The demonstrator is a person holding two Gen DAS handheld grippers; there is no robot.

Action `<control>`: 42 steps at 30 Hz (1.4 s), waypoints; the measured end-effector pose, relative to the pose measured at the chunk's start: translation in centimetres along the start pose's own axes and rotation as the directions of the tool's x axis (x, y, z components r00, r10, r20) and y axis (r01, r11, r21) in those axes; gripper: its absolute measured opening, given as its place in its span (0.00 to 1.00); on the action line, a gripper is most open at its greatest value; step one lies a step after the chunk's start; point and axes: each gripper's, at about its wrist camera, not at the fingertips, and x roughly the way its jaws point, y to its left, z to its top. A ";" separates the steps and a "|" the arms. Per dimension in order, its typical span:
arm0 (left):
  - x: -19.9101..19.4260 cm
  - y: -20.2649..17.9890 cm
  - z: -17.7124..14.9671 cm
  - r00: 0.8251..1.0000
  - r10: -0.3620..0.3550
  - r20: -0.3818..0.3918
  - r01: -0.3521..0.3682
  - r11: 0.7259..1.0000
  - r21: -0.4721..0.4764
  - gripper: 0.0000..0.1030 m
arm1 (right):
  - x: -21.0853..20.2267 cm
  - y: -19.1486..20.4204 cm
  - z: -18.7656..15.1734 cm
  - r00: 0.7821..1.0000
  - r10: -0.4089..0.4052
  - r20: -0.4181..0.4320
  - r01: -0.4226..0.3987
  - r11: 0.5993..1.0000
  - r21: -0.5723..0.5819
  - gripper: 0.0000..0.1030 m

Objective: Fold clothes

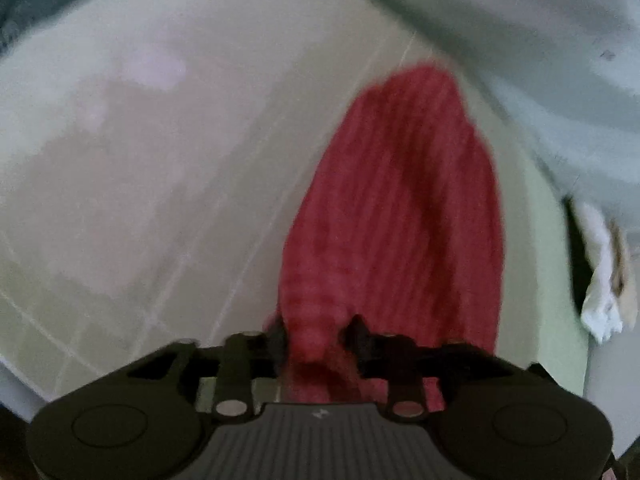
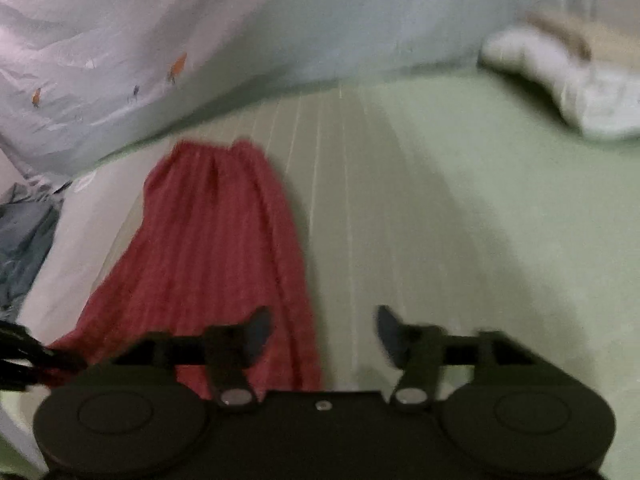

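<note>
Here the red ribbed garment [image 2: 208, 248] lies long and narrow.

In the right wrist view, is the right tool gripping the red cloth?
No. The right tool stands open over the bare green sheet, with the red cloth lying beside its left finger.

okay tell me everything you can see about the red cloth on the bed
The red cloth is a ribbed, knit-looking garment, dark red, lying stretched out long and narrow on the pale green bedsheet. Lengthwise creases run down it. Its near end is bunched between the fingers of the left tool. The right tool stands open beside its edge, gripping nothing. Its far end lies near a light blue printed sheet.
</note>
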 end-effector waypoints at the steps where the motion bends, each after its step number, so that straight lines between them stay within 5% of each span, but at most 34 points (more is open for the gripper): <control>1: -0.7 -0.3 0.4 0.999 -0.003 0.042 0.001 1.000 0.025 0.67 | 0.1 0.3 0.4 1.000 0.001 0.020 -0.001 1.000 -0.023 0.79; 2: -1.3 -0.8 0.8 0.997 -0.015 0.080 0.010 0.998 0.062 0.79 | 0.3 0.5 0.7 0.999 0.000 0.037 0.001 0.999 -0.040 0.84; 4: -1.9 -1.6 1.4 0.992 -0.047 0.117 0.031 0.991 0.132 0.81 | 1.1 1.0 1.4 0.998 0.003 0.064 0.001 0.998 -0.068 1.00; 11: -0.4 -1.6 3.4 0.991 -0.096 0.091 0.088 0.992 0.088 0.85 | 4.4 3.3 4.6 0.990 0.100 0.098 -0.089 0.990 -0.113 1.00; 18: 2.8 -4.0 6.2 0.997 -0.013 0.079 -0.001 0.985 0.174 0.85 | 9.9 6.8 8.0 0.992 0.122 0.015 -0.115 0.966 -0.233 0.99; 23: 5.9 -4.9 8.8 0.998 0.018 0.064 -0.029 0.982 0.189 0.85 | 13.6 9.4 9.5 0.990 0.141 -0.011 -0.135 0.923 -0.360 0.78; 27: 8.3 -5.5 10.2 0.999 0.041 0.034 -0.048 0.976 0.210 0.85 | 16.4 10.1 10.7 0.984 0.168 -0.062 -0.179 0.915 -0.362 0.48; 36: 11.3 -4.7 10.8 0.999 0.032 -0.040 -0.024 0.982 0.190 0.86 | 20.4 10.7 11.1 0.977 0.178 -0.121 -0.210 0.909 -0.359 0.43; 39: 11.4 -4.3 10.9 0.999 0.010 -0.036 -0.004 0.987 0.163 0.87 | 20.6 10.2 11.2 0.969 0.203 -0.139 -0.239 0.904 -0.353 0.09; 42: 11.3 -3.7 11.3 0.999 -0.027 -0.032 0.030 0.992 0.120 0.87 | 19.4 9.9 11.6 0.965 0.244 -0.097 -0.263 0.903 -0.341 0.02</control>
